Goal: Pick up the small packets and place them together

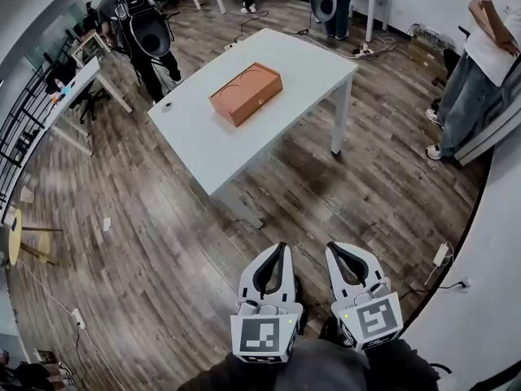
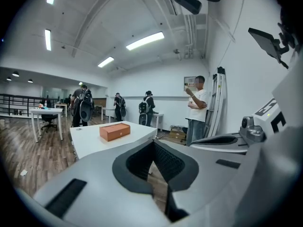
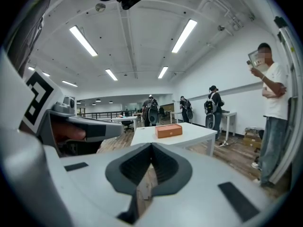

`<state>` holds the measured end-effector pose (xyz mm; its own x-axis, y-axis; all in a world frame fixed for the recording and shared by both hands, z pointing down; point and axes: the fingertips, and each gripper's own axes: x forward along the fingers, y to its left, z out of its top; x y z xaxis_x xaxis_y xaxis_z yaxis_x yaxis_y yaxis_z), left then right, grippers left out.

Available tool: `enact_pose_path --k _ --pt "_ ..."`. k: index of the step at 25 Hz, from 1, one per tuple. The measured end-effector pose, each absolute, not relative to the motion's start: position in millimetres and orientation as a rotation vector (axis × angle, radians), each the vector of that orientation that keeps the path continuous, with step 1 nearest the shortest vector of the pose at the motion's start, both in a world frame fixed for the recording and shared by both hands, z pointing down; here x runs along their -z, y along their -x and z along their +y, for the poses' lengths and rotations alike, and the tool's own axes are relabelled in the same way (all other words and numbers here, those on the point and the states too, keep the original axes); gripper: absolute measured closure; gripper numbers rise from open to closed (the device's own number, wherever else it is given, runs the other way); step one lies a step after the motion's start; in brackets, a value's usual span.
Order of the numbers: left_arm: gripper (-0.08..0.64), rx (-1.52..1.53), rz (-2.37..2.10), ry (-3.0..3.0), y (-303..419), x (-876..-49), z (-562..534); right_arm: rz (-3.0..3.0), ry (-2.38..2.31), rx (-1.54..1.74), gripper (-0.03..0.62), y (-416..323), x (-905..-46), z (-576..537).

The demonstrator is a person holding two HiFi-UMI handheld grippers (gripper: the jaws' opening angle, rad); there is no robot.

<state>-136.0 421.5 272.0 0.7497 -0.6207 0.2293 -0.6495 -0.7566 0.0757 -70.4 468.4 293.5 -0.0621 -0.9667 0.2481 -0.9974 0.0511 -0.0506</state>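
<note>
Holding your left tool (image 1: 280, 249) and right tool (image 1: 333, 251) side by side at 6 o'clock, each with jaws pressed together and empty, you face the white table (image 1: 203, 141) at 12 o'clock, where an orange box (image 1: 246, 93) lies near its middle.

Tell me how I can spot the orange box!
Find the big white rectangular table standing on the brown wooden floor. On its top lies a flat orange rectangular box. It is the only orange thing there, with two faint circles on its lid.
</note>
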Motion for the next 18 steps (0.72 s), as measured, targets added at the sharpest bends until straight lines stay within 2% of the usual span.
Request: enact_pose_path --k 8,18 --pt "0.565 -0.274 -1.012 -2.777 128 -277 335 -2.134 -2.059 -0.355 0.588 56 -302 381" --pt "0.565 -0.230 -0.988 -2.779 116 -263 290 -2.125 -2.043 -0.280 0.588 45 -277 325"
